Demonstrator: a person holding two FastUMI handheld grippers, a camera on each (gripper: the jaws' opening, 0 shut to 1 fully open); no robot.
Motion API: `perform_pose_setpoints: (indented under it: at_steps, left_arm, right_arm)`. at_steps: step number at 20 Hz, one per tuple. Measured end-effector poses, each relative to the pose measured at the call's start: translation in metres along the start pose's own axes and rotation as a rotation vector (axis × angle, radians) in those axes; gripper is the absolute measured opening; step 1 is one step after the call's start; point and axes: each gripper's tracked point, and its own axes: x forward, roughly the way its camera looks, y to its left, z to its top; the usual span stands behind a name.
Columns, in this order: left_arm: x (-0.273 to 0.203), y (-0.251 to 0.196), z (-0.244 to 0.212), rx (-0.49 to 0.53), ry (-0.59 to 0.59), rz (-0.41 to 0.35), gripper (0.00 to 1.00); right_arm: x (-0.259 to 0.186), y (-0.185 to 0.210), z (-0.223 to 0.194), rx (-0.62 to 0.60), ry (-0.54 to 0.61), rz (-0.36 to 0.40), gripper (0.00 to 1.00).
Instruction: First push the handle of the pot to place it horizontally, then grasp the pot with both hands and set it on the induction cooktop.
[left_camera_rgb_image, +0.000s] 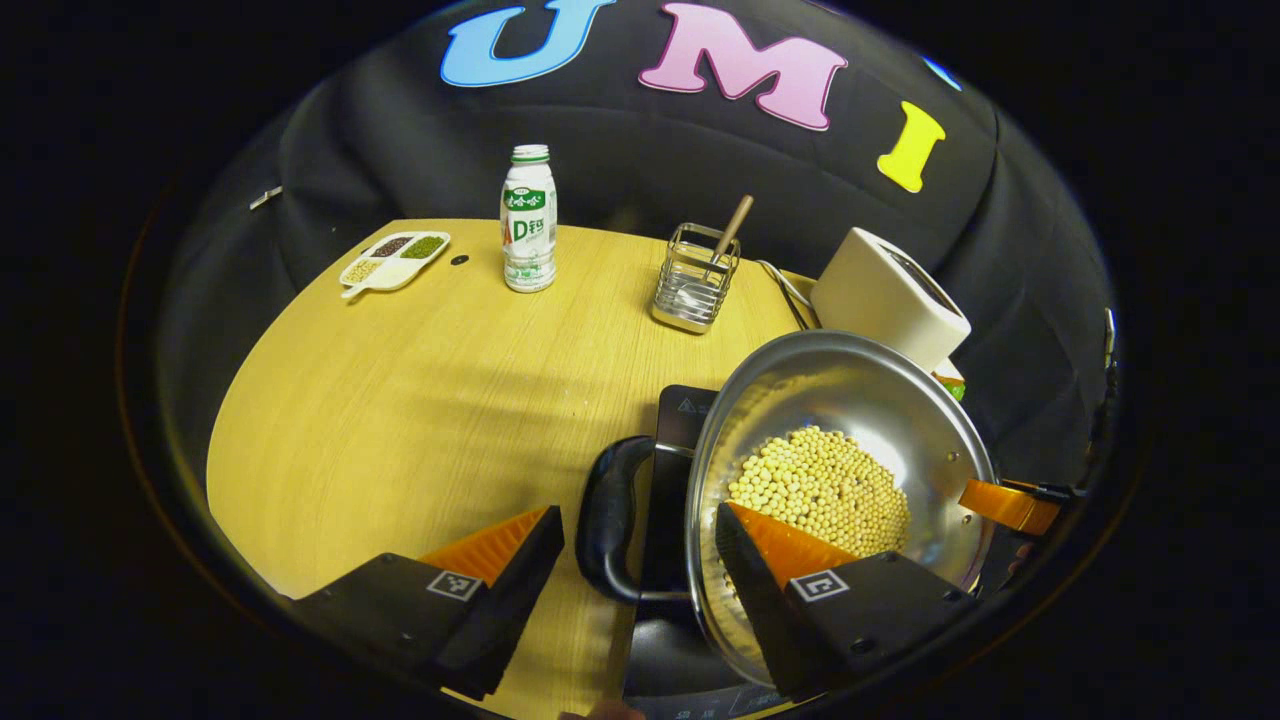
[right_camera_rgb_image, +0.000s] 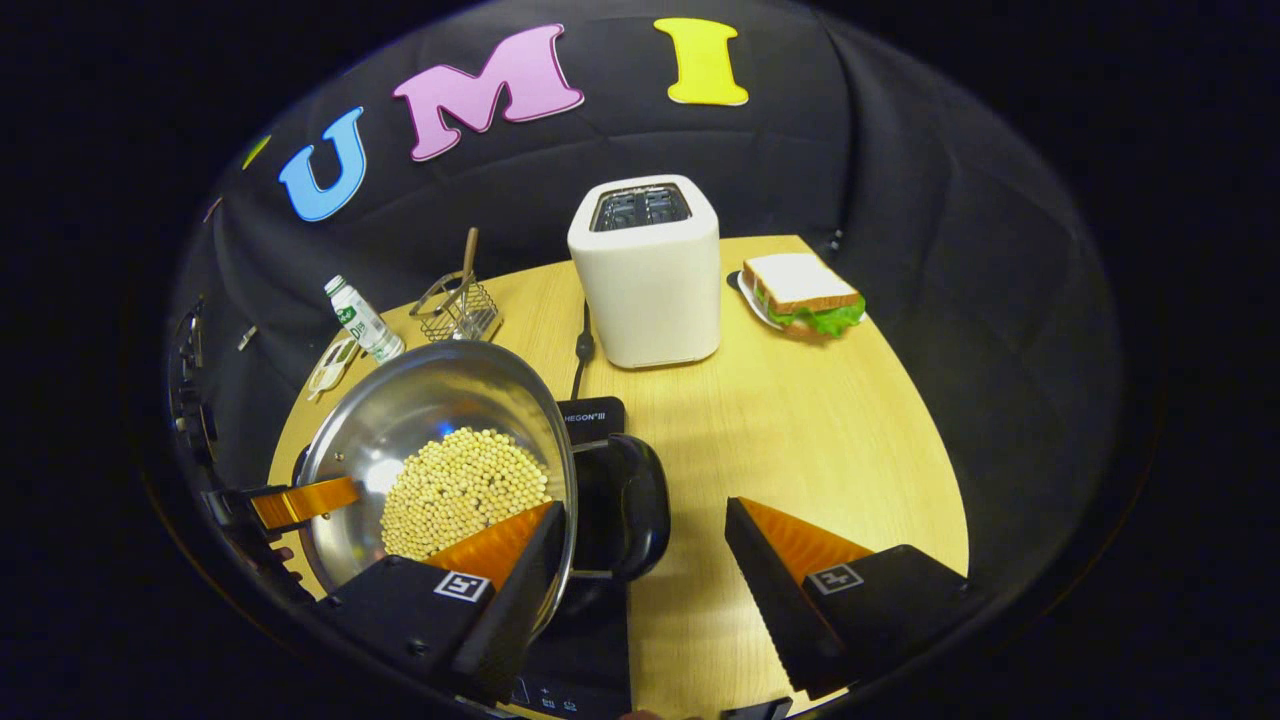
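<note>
Two hand-held grippers flank the pot (left_camera_rgb_image: 840, 470), one at each of its looped black handles. Your left hand-held gripper (left_camera_rgb_image: 640, 545) has its jaws spread wide — one finger outside the near handle (left_camera_rgb_image: 610, 520), the other reaching in over the rim above the soybeans (left_camera_rgb_image: 820, 490), neither clearly pressing. Your right hand-held gripper (right_camera_rgb_image: 645, 540) is just as wide open, straddling the opposite handle (right_camera_rgb_image: 625, 510) with its inner finger over the rim. From the left gripper view, the other gripper's orange finger shows at the pot's far rim.

The pot sits over the black induction cooktop (right_camera_rgb_image: 590, 420), which it largely hides; whether the base is resting on it or lifted I cannot tell. The cooktop's front edge is cut off.

Behind the pot stand the toaster (right_camera_rgb_image: 650, 275) and the wire basket (left_camera_rgb_image: 693, 280), fairly near. To the left, the tabletop (left_camera_rgb_image: 420, 400) lies open out to the bottle (left_camera_rgb_image: 528, 220) and the divided tray (left_camera_rgb_image: 395, 260); to the right, as far as the sandwich (right_camera_rgb_image: 805, 290).
</note>
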Motion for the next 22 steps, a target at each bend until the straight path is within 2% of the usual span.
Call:
perform_pose_setpoints:
  at_steps: [3,8,13,17,20,22]
  left_arm:
    - [-0.029,0.011,0.007,0.024,-0.064,0.034,0.96]
    - [-0.091,0.014,0.024,0.063,-0.209,0.041,0.96]
    - [-0.171,0.017,0.037,0.093,-0.4,0.041,0.95]
    - [-0.241,0.027,0.037,0.063,-0.542,0.015,0.96]
    - [-0.29,0.045,0.034,0.102,-0.663,0.036,0.95]
    - [-0.311,0.065,0.021,0.136,-0.726,0.093,0.95]
  right_arm:
    - [-0.028,0.004,0.002,-0.004,-0.042,-0.006,0.99]
    - [-0.087,0.007,0.013,-0.022,-0.175,-0.035,0.99]
    - [-0.155,0.008,0.036,-0.068,-0.387,-0.057,0.99]
    - [-0.223,0.013,0.053,-0.049,-0.572,-0.066,0.99]
    - [-0.266,0.005,0.051,-0.045,-0.712,-0.092,0.98]
    - [-0.279,0.003,0.04,-0.028,-0.746,-0.103,0.98]
